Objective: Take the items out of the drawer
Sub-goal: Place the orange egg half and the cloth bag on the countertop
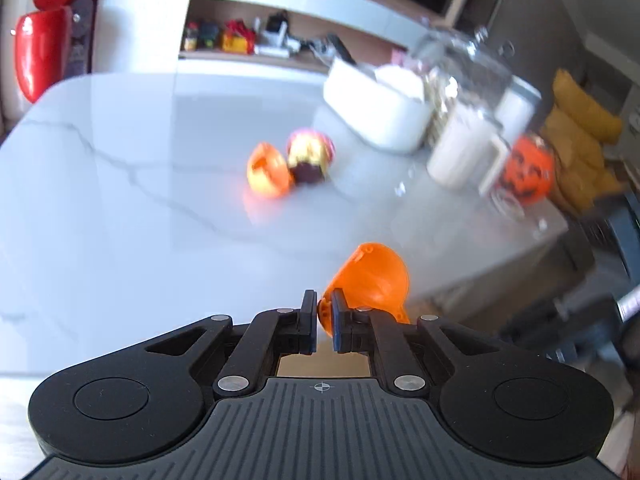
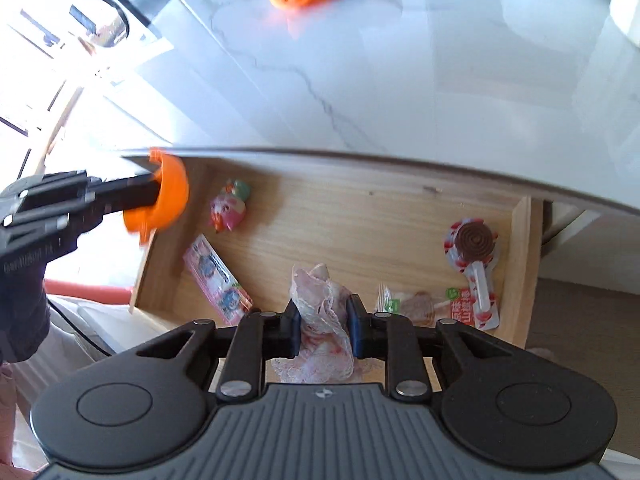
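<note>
My left gripper (image 1: 324, 312) is shut on an orange plastic cup-shaped piece (image 1: 370, 280), held above the white marble tabletop (image 1: 120, 200). The right wrist view shows the same left gripper (image 2: 154, 188) with the orange piece (image 2: 168, 196) at the drawer's left edge. My right gripper (image 2: 323, 320) is shut on a pink-and-white lace bundle (image 2: 320, 320) over the open wooden drawer (image 2: 360, 232). Inside the drawer lie a pink toy figure (image 2: 229, 210), a pink flat packet (image 2: 218, 280), a wrapped chocolate swirl lollipop (image 2: 474, 252) and a snack packet (image 2: 416, 306).
An orange shell toy (image 1: 266, 176) and a yellow-pink toy (image 1: 310, 156) lie on the table's middle. A white box (image 1: 376, 108), jars (image 1: 464, 144) and a pumpkin cup (image 1: 528, 170) stand at the right. The tabletop edge (image 2: 360, 158) overhangs the drawer. A dark gloved hand (image 2: 24, 280) holds the left gripper.
</note>
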The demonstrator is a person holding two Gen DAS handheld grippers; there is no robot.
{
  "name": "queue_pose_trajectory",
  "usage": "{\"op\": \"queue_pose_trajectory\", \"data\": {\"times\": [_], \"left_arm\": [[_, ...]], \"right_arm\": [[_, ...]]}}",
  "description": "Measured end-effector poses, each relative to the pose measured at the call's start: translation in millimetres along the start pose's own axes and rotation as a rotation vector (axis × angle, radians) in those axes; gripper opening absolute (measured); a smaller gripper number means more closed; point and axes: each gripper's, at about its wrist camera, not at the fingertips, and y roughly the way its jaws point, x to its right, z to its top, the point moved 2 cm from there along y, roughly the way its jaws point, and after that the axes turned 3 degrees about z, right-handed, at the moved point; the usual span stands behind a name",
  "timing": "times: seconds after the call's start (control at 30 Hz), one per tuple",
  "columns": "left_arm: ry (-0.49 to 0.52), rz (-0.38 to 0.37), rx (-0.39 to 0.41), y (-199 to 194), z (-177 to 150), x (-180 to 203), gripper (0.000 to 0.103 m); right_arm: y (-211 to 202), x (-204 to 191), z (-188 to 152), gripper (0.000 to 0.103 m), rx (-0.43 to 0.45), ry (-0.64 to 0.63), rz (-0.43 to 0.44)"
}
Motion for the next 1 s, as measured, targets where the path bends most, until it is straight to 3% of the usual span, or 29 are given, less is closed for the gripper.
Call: {"op": "queue_pose_trajectory", "data": {"times": [0.1,0.3,0.4,0.53,0.67,0.8,0.87,0.93,1.0], "left_arm": [[-0.044,0.068,0.082,22.2,27.6,-10.1,0.009],[-0.103,0.175,0.024,73.4,25.9,-35.6,0.015],[-0.074,0.234,0.048,82.0,23.5,-39.6,0.017],[-0.091,0.25,0.077,73.3,24.3,-46.5,0.017],[-0.127,0.237,0.139,42.2,26.6,-59.4,0.017],[-0.143,0.19,0.188,10.4,26.6,-71.5,0.017],[-0.126,0.189,0.185,-1.7,23.1,-74.9,0.017],[-0.087,0.181,0.17,-8.4,20.1,-74.5,0.017],[-0.039,0.154,0.158,-14.6,16.6,-71.1,0.017]], "right_arm": [[-25.7,-2.1,6.4,0.022,0.058,-0.005,-0.007],[-63.3,-7.0,24.6,0.022,0.164,-0.02,-0.041],[-80.7,-7.9,44.7,0.022,0.247,-0.039,-0.057],[-94.3,-9.8,83.1,0.022,0.385,-0.051,-0.041],[-76.6,-17.4,119.1,0.022,0.469,-0.104,-0.081],[-42.9,-14.5,141.2,0.022,0.458,-0.105,-0.107],[-30.9,-8.0,146.4,0.026,0.437,-0.094,-0.097],[-22.3,-1.7,149.6,0.053,0.427,-0.07,-0.092],[-19.6,3.9,150.6,0.062,0.435,-0.058,-0.096]]}}
